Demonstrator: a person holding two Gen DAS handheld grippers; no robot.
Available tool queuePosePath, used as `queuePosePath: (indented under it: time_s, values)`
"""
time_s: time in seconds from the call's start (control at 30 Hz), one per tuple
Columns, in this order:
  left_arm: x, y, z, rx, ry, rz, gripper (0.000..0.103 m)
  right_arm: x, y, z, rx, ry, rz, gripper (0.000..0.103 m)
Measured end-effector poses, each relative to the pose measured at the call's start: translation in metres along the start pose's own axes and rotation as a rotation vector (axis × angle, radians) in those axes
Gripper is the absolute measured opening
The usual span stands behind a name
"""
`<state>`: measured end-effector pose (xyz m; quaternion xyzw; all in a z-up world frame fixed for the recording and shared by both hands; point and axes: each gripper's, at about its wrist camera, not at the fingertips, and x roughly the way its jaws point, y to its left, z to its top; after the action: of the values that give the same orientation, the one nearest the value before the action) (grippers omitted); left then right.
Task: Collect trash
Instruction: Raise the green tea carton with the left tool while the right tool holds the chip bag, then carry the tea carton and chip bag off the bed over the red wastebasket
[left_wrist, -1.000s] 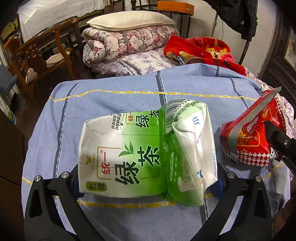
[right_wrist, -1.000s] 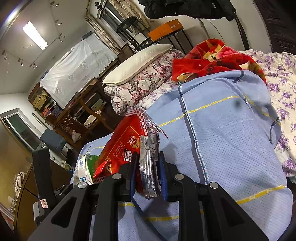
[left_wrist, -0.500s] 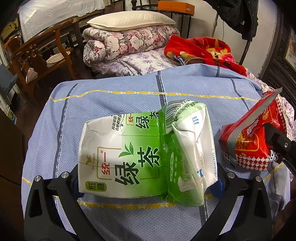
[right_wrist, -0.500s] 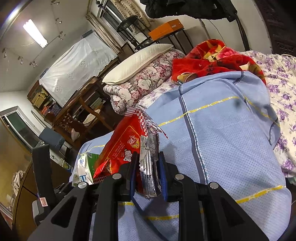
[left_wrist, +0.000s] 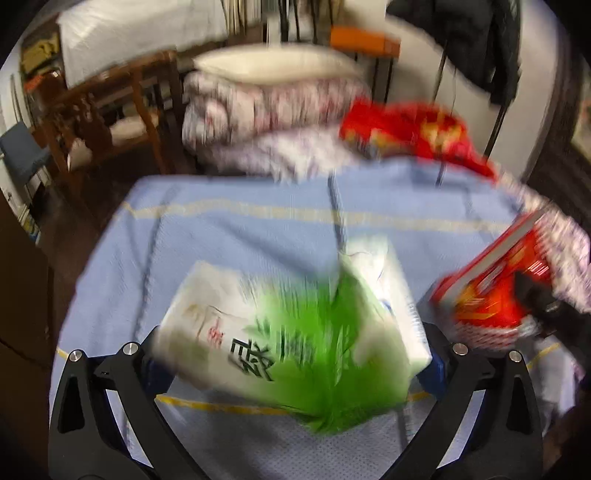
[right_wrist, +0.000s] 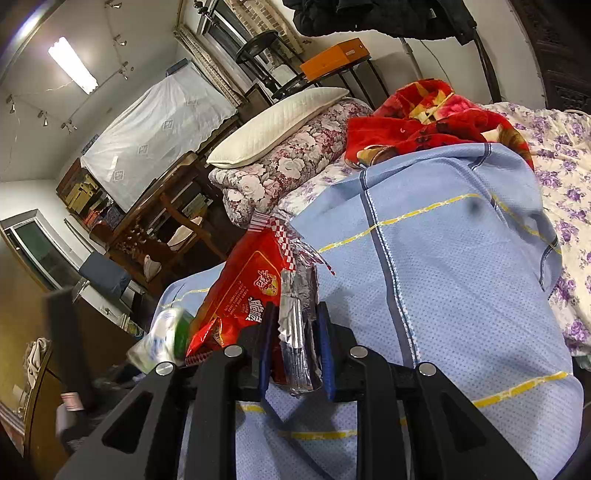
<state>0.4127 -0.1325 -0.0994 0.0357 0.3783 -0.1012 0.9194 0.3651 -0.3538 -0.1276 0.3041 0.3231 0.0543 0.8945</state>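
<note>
A crushed green-and-white tea carton (left_wrist: 295, 332) sits crosswise between the fingers of my left gripper (left_wrist: 291, 354), which is shut on it just above the blue blanket (left_wrist: 258, 229); this view is motion-blurred. The carton (right_wrist: 162, 336) also shows low on the left in the right wrist view. My right gripper (right_wrist: 293, 339) is shut on a red snack bag (right_wrist: 247, 291), pinching its silver crimped end, with the bag sticking up and to the left. In the left wrist view the same bag (left_wrist: 491, 291) hangs at the right edge, held by the black right gripper (left_wrist: 543, 299).
The blue blanket (right_wrist: 461, 277) covers the bed. Behind it lie a red blanket (right_wrist: 424, 122), a folded floral quilt (right_wrist: 288, 162) with a white pillow (right_wrist: 277, 122) on top, and a purple-flowered sheet (right_wrist: 565, 192). A wooden chair (left_wrist: 110, 110) stands left of the bed.
My left gripper has risen and tilted with the carton, so its view is now blurred. In the right wrist view the carton sits higher and closer to the snack bag. The right gripper has not moved.
</note>
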Motion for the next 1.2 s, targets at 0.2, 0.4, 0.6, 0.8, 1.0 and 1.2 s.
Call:
queuePosePath:
  time_s: [0.2,0.4,0.6,0.8,1.0,1.2]
  values:
    - [0.011,0.003,0.005,0.023,0.036,0.0,0.097,0.001,0.001,0.0,-0.002,0.004,-0.002,0.022]
    - [0.007,0.009,-0.001,-0.017,0.027,-0.037,0.096,0.0,0.001,0.0,0.003,0.005,0.003,0.022]
    - [-0.02,0.035,-0.023,-0.078,0.007,-0.139,0.085,0.002,0.001,0.001,0.004,0.014,0.003,0.022]
    - [-0.015,0.042,-0.026,-0.112,0.047,-0.185,0.087,0.004,0.0,0.001,0.009,0.016,0.006,0.022]
    - [-0.029,0.041,-0.027,-0.11,0.001,-0.219,0.08,0.006,-0.001,0.001,0.016,0.021,0.012,0.022]
    - [-0.066,0.036,-0.038,-0.087,-0.043,-0.239,0.08,0.006,-0.003,0.002,0.02,0.025,0.021,0.022]
